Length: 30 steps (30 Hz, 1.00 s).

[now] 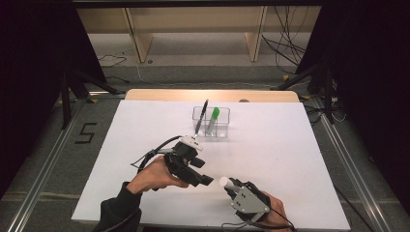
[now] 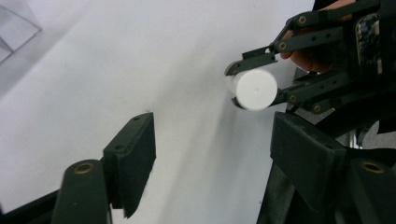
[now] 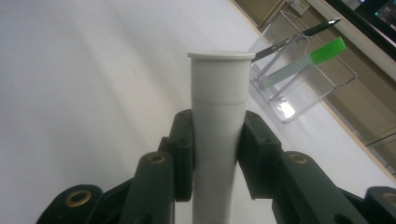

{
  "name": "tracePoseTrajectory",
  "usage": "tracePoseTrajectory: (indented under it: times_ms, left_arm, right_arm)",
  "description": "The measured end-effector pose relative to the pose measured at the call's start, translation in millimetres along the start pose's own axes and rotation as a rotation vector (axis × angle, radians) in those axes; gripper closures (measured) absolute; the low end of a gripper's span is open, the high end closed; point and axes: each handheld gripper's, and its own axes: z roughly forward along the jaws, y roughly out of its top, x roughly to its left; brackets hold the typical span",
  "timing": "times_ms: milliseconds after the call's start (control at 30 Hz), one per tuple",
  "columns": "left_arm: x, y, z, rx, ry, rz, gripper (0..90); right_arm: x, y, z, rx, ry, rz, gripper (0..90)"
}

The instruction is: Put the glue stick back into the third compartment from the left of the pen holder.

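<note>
White marker [image 3: 218,121] clamped in my right gripper [image 1: 235,187] — cap end free, just above the table [image 1: 145,125].
Left gripper [image 1: 205,181] spread, empty, just beside it — next, I judge, carry it to the clear holder [image 1: 223,123].

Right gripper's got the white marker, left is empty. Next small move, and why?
Probably carry the white marker toward the clear organizer: the right gripper clamps it, the left gripper stands open and apart, and a black pen and green-capped marker already stand there.

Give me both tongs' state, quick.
Left tongs: open, nothing between them.
Right tongs: shut on the white marker.
</note>
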Motion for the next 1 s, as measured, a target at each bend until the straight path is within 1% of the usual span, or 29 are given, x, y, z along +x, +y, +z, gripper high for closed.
tracePoseTrajectory:
  times_ms: [67, 100, 133, 167, 200, 267, 333, 367, 433, 467, 500, 567, 633, 700, 733, 800, 867, 900, 967, 1000]
  left_arm:
    - [3.9, -5.7, -0.9, -0.028, -0.001, -0.003, 27.4]
    - [5.3, -7.8, -1.0, -0.041, -0.004, -0.013, 27.3]
    - [7.9, -11.6, -1.5, -0.061, -0.003, -0.021, 27.1]
    - [9.3, -14.2, -2.1, -0.077, 0.004, -0.02, 26.3]
    - [11.1, -18.6, -3.2, -0.105, 0.015, -0.023, 25.6]
    - [13.6, -26.1, -5.1, -0.158, 0.038, -0.033, 24.8]
    - [15.0, -33.5, -6.2, -0.205, 0.058, -0.041, 23.6]
    - [15.9, -37.7, -6.5, -0.228, 0.07, -0.051, 23.1]
    - [17.2, -47.5, -5.7, -0.274, 0.072, -0.081, 22.5]
    - [17.3, -50.6, -5.2, -0.292, 0.072, -0.09, 22.1]
    - [17.2, -55.6, -3.8, -0.312, 0.082, -0.098, 21.6]
    - [17.7, -63.1, -1.1, -0.332, 0.109, -0.101, 20.7]
    - [19.2, -69.9, 0.7, -0.353, 0.127, -0.114, 20.0]
    - [20.5, -75.4, 0.5, -0.382, 0.139, -0.127, 19.7]
    - [21.1, -78.3, -0.1, -0.394, 0.147, -0.129, 19.7]
    - [22.2, -84.5, -1.9, -0.413, 0.183, -0.115, 19.6]
    - [23.7, -89.3, -3.4, -0.438, 0.201, -0.118, 19.6]
    - [25.0, -92.5, -4.7, -0.453, 0.203, -0.126, 19.7]
    - [26.3, -97.0, -6.7, -0.468, 0.222, -0.127, 19.7]
    - [26.8, -100.0, -7.9, -0.481, 0.239, -0.128, 19.6]
  right_arm:
    - [-5.5, -1.2, -0.3, -0.016, 0.009, 0.059, 68.9]
    - [-9.1, -2.2, -0.3, -0.02, 0.012, 0.097, 68.9]
    - [-11.5, -2.8, -0.2, -0.024, 0.015, 0.119, 68.9]
    - [-15.4, -3.8, -0.3, -0.026, 0.026, 0.158, 68.9]
    - [-18.1, -4.7, -0.1, -0.028, 0.032, 0.171, 68.9]
    - [-25.3, -7.0, 0.6, -0.039, 0.046, 0.22, 68.9]
    - [-31.7, -8.8, 0.8, -0.049, 0.063, 0.282, 68.9]
    - [-35.8, -9.6, 1.3, -0.058, 0.076, 0.322, 68.9]
    - [-46.0, -10.7, 3.6, -0.079, 0.093, 0.399, 68.9]
    - [-50.9, -11.0, 5.3, -0.092, 0.1, 0.429, 68.9]
    - [-54.6, -11.0, 6.5, -0.098, 0.105, 0.451, 68.9]
    - [-64.8, -10.2, 10.8, -0.124, 0.111, 0.511, 68.9]
    - [-73.4, -9.5, 14.4, -0.142, 0.116, 0.554, 68.9]
    - [-84.4, -8.3, 19.7, -0.158, 0.119, 0.614, 68.9]
    - [-87.8, -7.9, 21.6, -0.159, 0.118, 0.634, 68.9]
    - [-97.3, -6.1, 27.9, -0.165, 0.123, 0.666, 68.8]
    - [-102.5, -3.8, 32.6, -0.169, 0.126, 0.662, 68.8]
    - [-104.9, -2.0, 34.9, -0.169, 0.125, 0.664, 68.8]
    - [-111.3, 0.8, 40.5, -0.172, 0.123, 0.68, 68.8]
    - [-113.6, 1.5, 42.3, -0.173, 0.118, 0.685, 68.8]
